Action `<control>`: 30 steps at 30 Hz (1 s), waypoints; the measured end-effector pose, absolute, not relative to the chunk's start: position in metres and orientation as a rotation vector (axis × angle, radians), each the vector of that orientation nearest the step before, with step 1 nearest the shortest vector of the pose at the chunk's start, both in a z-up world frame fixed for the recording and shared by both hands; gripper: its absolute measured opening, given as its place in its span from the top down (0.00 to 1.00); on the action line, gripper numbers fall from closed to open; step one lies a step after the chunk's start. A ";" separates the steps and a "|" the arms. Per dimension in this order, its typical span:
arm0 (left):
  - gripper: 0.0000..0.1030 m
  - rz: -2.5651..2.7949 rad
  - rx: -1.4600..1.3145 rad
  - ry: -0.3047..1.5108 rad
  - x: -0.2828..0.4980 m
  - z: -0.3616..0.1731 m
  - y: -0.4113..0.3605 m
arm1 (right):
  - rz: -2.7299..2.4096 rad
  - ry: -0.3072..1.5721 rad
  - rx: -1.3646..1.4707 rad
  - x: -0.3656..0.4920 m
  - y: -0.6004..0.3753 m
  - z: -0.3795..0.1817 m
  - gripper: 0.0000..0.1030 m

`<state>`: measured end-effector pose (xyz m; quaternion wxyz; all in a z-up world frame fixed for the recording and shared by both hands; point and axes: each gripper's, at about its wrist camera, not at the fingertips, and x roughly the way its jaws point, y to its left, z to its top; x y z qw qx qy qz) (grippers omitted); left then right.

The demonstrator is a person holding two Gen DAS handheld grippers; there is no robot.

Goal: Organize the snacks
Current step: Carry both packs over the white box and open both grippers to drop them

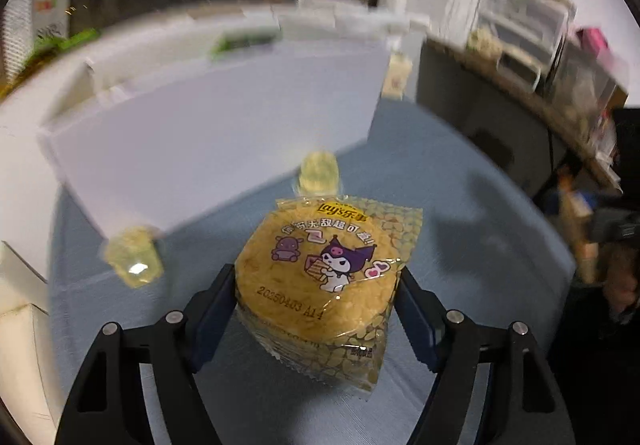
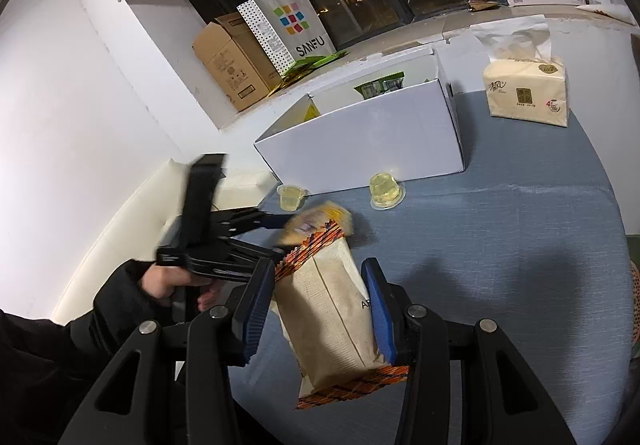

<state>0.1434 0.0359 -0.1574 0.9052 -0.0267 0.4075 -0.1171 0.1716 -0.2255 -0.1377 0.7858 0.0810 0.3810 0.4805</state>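
Observation:
My left gripper is shut on a yellow Lay's snack pack with a purple cartoon, held above the blue table. It shows blurred in the right wrist view. My right gripper is shut on a beige snack packet with orange patterned ends, held above the table. A white open box stands ahead with a green pack inside; it also shows in the left wrist view. Two yellow jelly cups sit on the table by the box; both show in the left wrist view.
A tissue pack stands at the table's far right. A cardboard box and a SANFU paper bag sit on the window ledge. A white wall is at left. Shelves with clutter stand at right.

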 end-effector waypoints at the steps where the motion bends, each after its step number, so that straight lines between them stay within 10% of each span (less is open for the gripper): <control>1: 0.23 -0.232 -0.057 0.811 0.136 -0.147 0.038 | 1.034 0.820 0.175 0.172 -0.226 -0.137 0.53; 14: 0.23 -0.062 -0.216 0.477 0.146 -0.033 0.102 | 0.990 0.686 0.143 0.233 -0.192 -0.062 0.53; 26: 0.22 0.020 -0.247 0.576 0.276 -0.053 0.151 | 0.861 0.740 0.118 0.376 -0.093 -0.046 0.53; 30: 0.00 0.047 -0.231 0.623 0.294 -0.061 0.157 | 0.834 0.776 0.102 0.405 -0.072 -0.053 0.51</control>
